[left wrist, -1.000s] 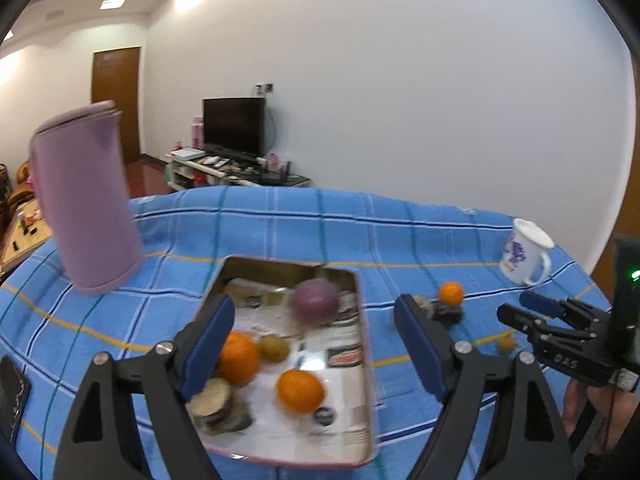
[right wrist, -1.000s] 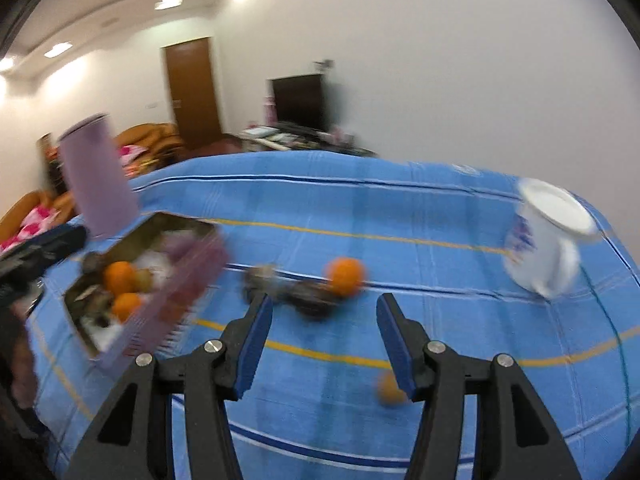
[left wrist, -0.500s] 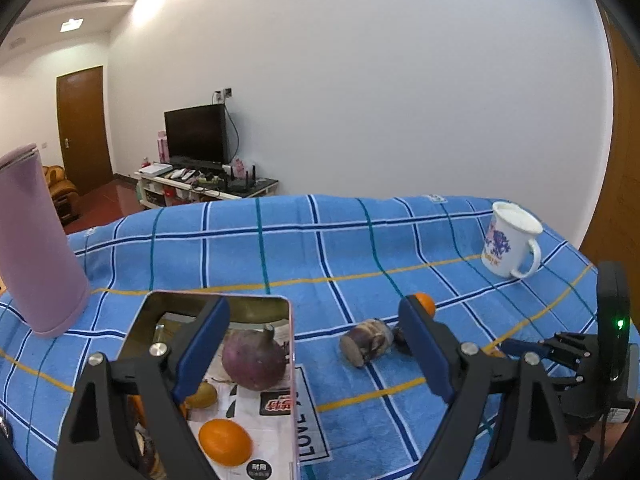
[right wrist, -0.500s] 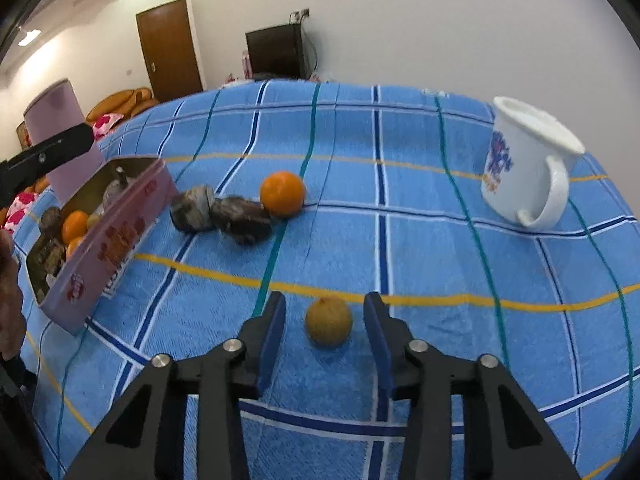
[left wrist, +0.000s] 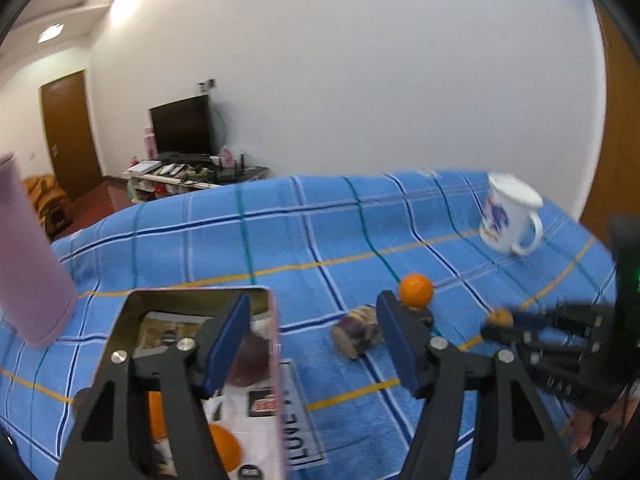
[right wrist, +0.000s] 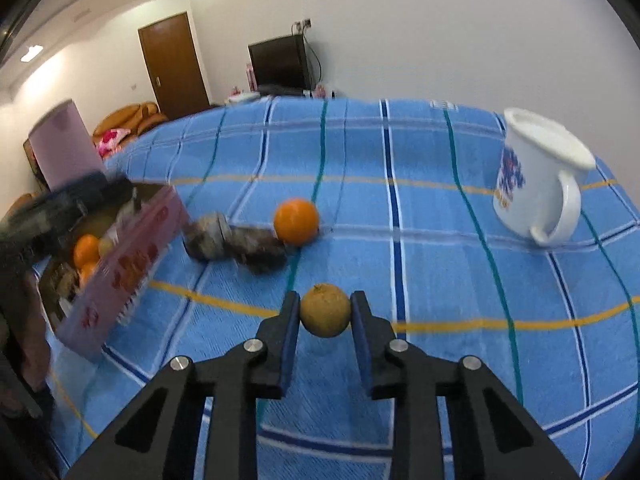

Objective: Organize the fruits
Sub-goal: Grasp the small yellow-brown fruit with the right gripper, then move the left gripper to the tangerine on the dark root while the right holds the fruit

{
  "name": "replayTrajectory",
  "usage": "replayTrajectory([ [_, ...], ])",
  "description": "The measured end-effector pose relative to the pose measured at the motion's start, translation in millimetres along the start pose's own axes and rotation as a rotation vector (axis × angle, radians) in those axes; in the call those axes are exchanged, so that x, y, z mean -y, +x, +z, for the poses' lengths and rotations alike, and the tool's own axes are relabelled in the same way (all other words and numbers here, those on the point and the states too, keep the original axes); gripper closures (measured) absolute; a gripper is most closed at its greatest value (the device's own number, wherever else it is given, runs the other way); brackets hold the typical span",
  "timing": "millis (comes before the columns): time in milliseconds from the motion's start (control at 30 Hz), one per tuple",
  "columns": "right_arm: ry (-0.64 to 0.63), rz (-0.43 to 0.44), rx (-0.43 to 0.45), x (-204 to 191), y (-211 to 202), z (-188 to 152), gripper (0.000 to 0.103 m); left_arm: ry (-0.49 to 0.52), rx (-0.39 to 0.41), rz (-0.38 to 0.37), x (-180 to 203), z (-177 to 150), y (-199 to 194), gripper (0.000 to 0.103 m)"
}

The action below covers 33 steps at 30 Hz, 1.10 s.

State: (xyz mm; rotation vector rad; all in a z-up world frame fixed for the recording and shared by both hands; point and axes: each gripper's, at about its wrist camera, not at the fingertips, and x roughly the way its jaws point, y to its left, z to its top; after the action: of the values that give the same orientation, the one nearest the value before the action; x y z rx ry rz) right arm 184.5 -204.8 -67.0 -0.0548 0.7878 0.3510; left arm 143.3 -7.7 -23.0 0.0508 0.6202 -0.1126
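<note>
My right gripper (right wrist: 325,314) is shut on a small yellow-brown citrus fruit (right wrist: 325,311), just above the blue checked cloth; it also shows in the left wrist view (left wrist: 499,317). An orange (right wrist: 296,221) lies further back beside two dark brown fruits (right wrist: 234,241). A pink tin tray (right wrist: 120,264) at the left holds several fruits, among them oranges (right wrist: 86,249). My left gripper (left wrist: 312,344) is open and empty, above the tray's right rim (left wrist: 275,360). In that view the orange (left wrist: 416,290) and a brown fruit (left wrist: 354,330) lie beyond it.
A white mug (right wrist: 536,184) stands at the right on the cloth. A tall pink cylinder (right wrist: 64,148) stands behind the tray at the left. The table's far edge drops off toward a TV stand (left wrist: 192,172).
My right gripper has closed on the yellow-brown fruit, which lay between its open fingers before. My left gripper has swung right, from over the tray toward the loose fruits.
</note>
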Motion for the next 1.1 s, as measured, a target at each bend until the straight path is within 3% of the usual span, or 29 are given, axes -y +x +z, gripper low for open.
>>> replayTrajectory([
  [200,0.004,-0.092,0.118,-10.9,-4.1,28.1,0.076,0.037,-0.072,-0.026,23.7,-1.0,33.2,0.045],
  [233,0.015,-0.097,0.129,-10.5,-2.9,29.7,0.076,0.045,-0.076,-0.03,25.4,-0.8,34.4,0.049],
  [433,0.053,-0.075,0.138,-4.2,8.8,26.3,0.076,0.062,-0.108,-0.08,31.9,-5.5,40.8,0.05],
  [633,0.045,-0.055,0.185,-3.7,0.7,23.9,0.076,0.062,-0.117,0.016,19.3,-10.0,49.2,0.043],
  [700,0.031,-0.053,0.189,-7.0,-0.2,21.7,0.076,0.038,-0.112,0.052,6.4,-7.7,48.4,0.046],
  [967,0.027,-0.034,0.177,-9.5,4.6,17.9,0.076,0.046,-0.113,-0.066,15.3,-10.0,46.3,0.045],
  [1100,0.029,-0.035,0.177,-8.3,6.4,17.9,0.076,0.065,-0.151,-0.071,19.7,-11.0,60.5,0.045],
])
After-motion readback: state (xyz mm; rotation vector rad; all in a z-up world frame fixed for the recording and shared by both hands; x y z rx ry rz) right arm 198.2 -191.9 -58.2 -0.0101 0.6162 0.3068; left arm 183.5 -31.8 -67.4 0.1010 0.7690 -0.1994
